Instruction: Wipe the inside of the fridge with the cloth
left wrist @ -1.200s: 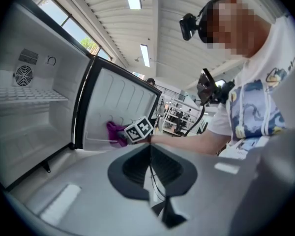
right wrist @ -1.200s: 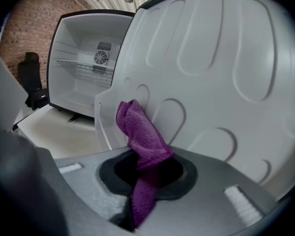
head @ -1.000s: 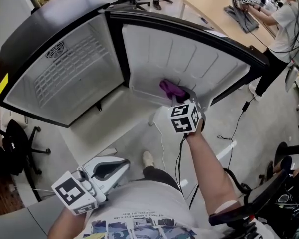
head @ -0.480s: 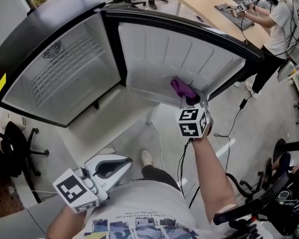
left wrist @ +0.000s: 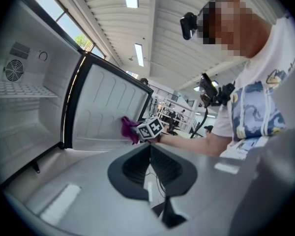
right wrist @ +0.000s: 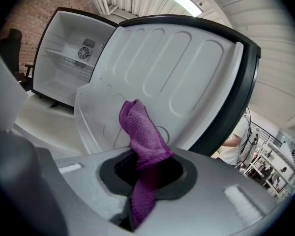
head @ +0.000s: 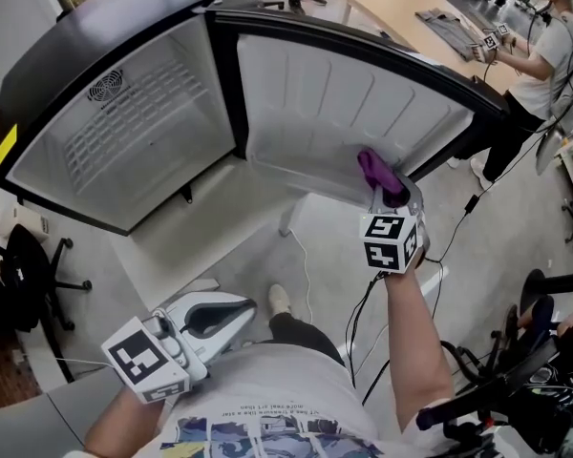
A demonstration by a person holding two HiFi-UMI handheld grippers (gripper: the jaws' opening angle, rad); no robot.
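Observation:
The black fridge stands open, with its white cavity (head: 124,132) at the left and its white door liner (head: 344,103) facing me. My right gripper (head: 390,197) is shut on a purple cloth (head: 376,170). It holds the cloth against the door's lower shelf (head: 306,175), near the shelf's right end. In the right gripper view the cloth (right wrist: 140,132) sticks up from the jaws (right wrist: 140,168) in front of the shelf wall (right wrist: 93,117). My left gripper (head: 210,318) hangs low by my torso, shut on nothing (left wrist: 150,154), well away from the fridge.
A wire shelf and a fan grille (head: 105,92) sit inside the cavity. A black office chair (head: 24,265) is at the left. A cable (head: 449,246) trails on the floor at the right. A person (head: 540,55) works at a wooden table (head: 411,12) behind the door.
My right gripper has carried the purple cloth to the right along the door's lower shelf. The left gripper has stayed low by my torso.

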